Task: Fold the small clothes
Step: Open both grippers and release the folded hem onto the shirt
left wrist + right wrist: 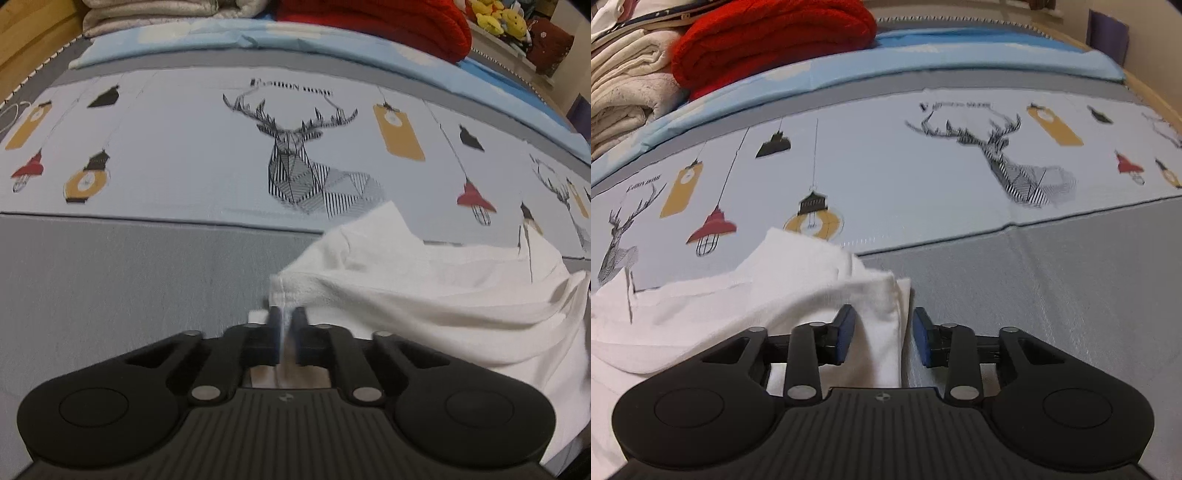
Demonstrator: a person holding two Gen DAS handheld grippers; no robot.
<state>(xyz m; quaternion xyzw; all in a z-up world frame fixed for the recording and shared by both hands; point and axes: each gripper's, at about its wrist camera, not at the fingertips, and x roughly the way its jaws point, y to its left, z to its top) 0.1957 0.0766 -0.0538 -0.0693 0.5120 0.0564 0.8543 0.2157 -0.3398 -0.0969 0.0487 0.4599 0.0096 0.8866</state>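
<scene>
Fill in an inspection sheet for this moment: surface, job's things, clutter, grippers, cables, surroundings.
Surface: bed sheet, pale panel with deer and lamp prints, grey panel nearer the cameras.
Job's things: one white garment, rumpled, lying across both panels.
Clutter: red knit and cream blankets stacked at the far end; yellow plush toys beyond.
Grippers: left gripper shut on the garment's edge; right gripper open, the garment's other edge between its jaws, pads not pressing.
Cables: a white cord at the bed's far left edge.
Surroundings: wooden bed frame; wall behind.
</scene>
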